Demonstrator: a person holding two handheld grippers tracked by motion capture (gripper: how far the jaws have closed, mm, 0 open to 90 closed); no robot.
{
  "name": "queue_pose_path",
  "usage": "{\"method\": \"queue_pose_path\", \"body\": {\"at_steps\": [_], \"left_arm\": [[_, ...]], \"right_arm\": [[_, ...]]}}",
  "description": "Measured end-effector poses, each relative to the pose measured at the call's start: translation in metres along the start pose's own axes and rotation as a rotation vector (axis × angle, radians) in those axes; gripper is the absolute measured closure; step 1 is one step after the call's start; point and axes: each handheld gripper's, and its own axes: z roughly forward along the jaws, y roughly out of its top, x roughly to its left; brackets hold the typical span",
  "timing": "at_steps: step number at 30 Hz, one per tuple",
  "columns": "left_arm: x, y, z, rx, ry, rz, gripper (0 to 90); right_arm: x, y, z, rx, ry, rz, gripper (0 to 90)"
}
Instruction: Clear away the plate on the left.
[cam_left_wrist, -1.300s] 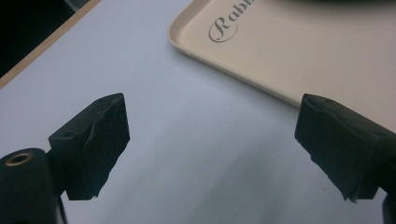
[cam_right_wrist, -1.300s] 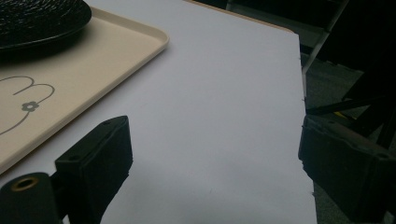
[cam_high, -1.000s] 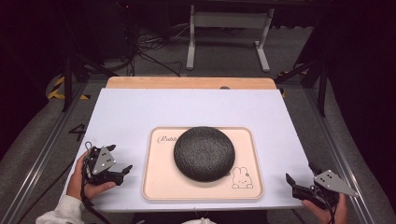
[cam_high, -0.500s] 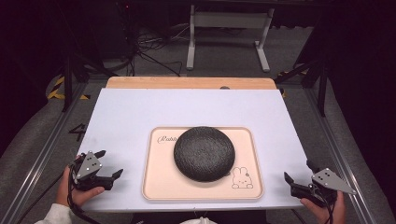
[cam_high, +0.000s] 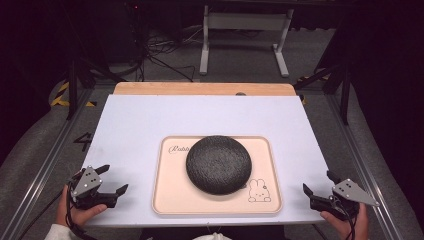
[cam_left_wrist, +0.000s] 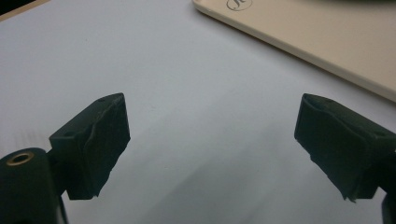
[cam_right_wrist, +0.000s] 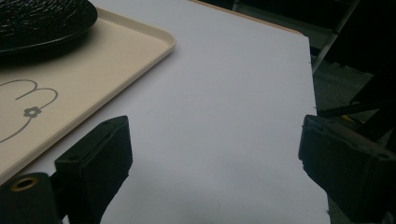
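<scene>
High view, left gripper shifted slightly right, jaws apart

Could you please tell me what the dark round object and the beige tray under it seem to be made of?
The dark round domed object looks like woven or textured fabric, matte: its surface shows a fine bumpy pattern. The beige rectangular tray looks like smooth moulded plastic with a soft sheen, a raised rounded rim and a printed rabbit outline.

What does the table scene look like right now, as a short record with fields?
Surface: white table top
Tray: beige tray with a rabbit drawing, near the front edge
On tray: round black textured dish
Left gripper: open, empty, left of the tray
Right gripper: open, empty, right of the tray
Contact: neither gripper touches the tray
</scene>
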Motion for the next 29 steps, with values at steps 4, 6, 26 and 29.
{"method": "queue_pose_path", "body": {"at_steps": [4,6,26,29], "left_arm": [[-0.0007,0.0002,0.0006,-0.004,-0.001,-0.003,10.9],[-0.0005,0.0001,0.0003,-0.006,-0.003,-0.002,10.9],[-0.0042,0.0042,0.0049,0.011,-0.006,0.010,11.0],[-0.0045,0.0052,0.0059,0.014,-0.007,0.015,11.0]], "right_arm": [[-0.0001,-0.0001,0.0001,0.002,0.000,0.000,10.5],[-0.0002,-0.0001,0.0002,0.001,0.001,0.001,10.5],[-0.0022,-0.0012,0.0013,-0.002,0.005,0.005,10.4],[-0.0024,-0.0014,0.0009,-0.001,0.002,0.007,10.4]]}}
